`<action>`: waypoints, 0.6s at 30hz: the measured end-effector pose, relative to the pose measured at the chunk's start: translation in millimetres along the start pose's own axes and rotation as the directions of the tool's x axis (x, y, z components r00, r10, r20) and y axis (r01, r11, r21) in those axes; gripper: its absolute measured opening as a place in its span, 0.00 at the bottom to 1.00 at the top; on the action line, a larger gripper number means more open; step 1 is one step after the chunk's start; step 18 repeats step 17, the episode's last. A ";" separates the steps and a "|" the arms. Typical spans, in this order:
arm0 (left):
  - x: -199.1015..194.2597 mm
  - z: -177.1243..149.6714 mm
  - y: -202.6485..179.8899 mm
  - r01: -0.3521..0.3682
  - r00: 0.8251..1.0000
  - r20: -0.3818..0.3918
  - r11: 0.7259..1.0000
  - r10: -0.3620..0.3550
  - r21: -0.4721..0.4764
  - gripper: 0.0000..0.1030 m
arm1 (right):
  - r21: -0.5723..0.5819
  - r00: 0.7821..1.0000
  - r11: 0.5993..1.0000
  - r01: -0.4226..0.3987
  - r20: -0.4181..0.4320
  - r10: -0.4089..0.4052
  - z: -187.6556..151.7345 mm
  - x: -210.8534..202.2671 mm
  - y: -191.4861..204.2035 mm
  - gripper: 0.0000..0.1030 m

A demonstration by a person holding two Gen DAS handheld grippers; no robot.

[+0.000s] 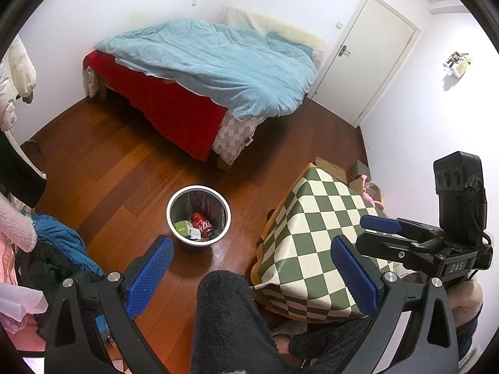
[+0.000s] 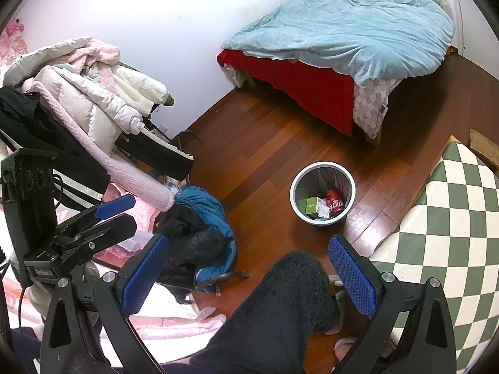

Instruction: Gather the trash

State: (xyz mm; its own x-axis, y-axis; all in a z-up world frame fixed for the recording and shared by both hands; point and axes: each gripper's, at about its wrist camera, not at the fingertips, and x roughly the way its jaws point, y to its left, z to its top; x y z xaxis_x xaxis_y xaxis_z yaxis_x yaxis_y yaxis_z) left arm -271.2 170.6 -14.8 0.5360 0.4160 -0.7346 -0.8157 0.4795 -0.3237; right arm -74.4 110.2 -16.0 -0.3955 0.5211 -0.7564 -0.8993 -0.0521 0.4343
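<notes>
A: How far along does the trash collecting look?

B: Probably close to finished. The trash bin [image 1: 198, 215] stands on the wood floor [image 1: 124, 168] between the bed [image 1: 205, 71] and the checkered table [image 1: 315, 240], and no loose litter shows on the floor around it.

A: What's inside it?

B: One red can [image 1: 202, 223], one green carton [image 1: 181, 227], and some crumpled paper, too tangled to count.

A: And the tongs?

B: Two of them. The left gripper [image 1: 252, 271] and the right gripper [image 2: 249, 274] each have jaws spread wide, holding nothing, both well short of the bin
</notes>
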 end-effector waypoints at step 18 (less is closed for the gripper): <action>-1.5 0.6 2.7 0.003 1.000 0.000 1.000 -0.003 -0.003 1.00 | 0.000 1.000 1.000 0.000 0.000 0.000 0.8 1.0 1.4 1.00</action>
